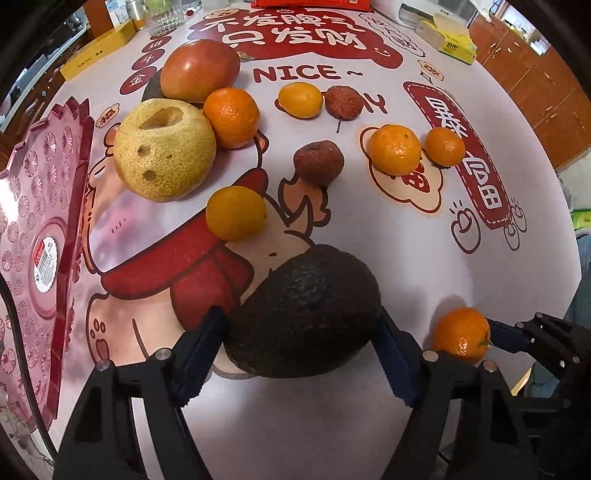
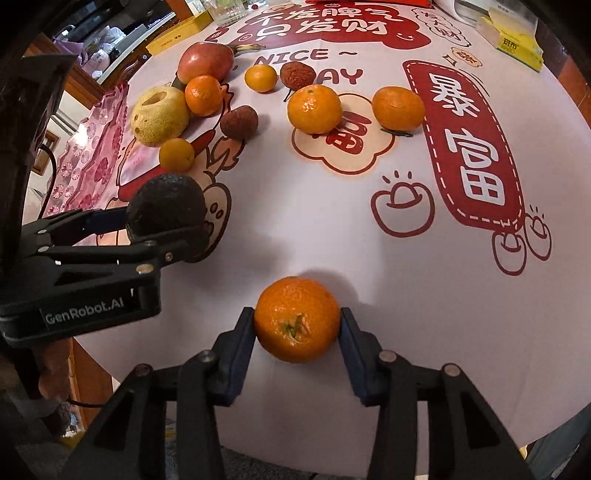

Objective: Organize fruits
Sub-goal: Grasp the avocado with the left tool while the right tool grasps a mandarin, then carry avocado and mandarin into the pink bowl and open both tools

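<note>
My left gripper (image 1: 301, 332) is shut on a dark avocado (image 1: 303, 314), held low over the printed tablecloth; the avocado also shows in the right wrist view (image 2: 166, 206). My right gripper (image 2: 297, 325) is shut on a mandarin (image 2: 297, 319), which also shows in the left wrist view (image 1: 461, 334). Further back lie a pitted yellow pear (image 1: 164, 149), a red-orange mango (image 1: 199, 70), several mandarins (image 1: 395, 149) and small oranges (image 1: 235, 213), and two shrivelled dark red fruits (image 1: 318, 162).
A pink plastic tray (image 1: 37, 221) lies at the left edge of the table. A yellow box (image 1: 448, 40) stands at the back right, with a glass (image 1: 164, 16) and a yellow packet (image 1: 98, 50) at the back left. The near table edge (image 2: 332, 454) is close.
</note>
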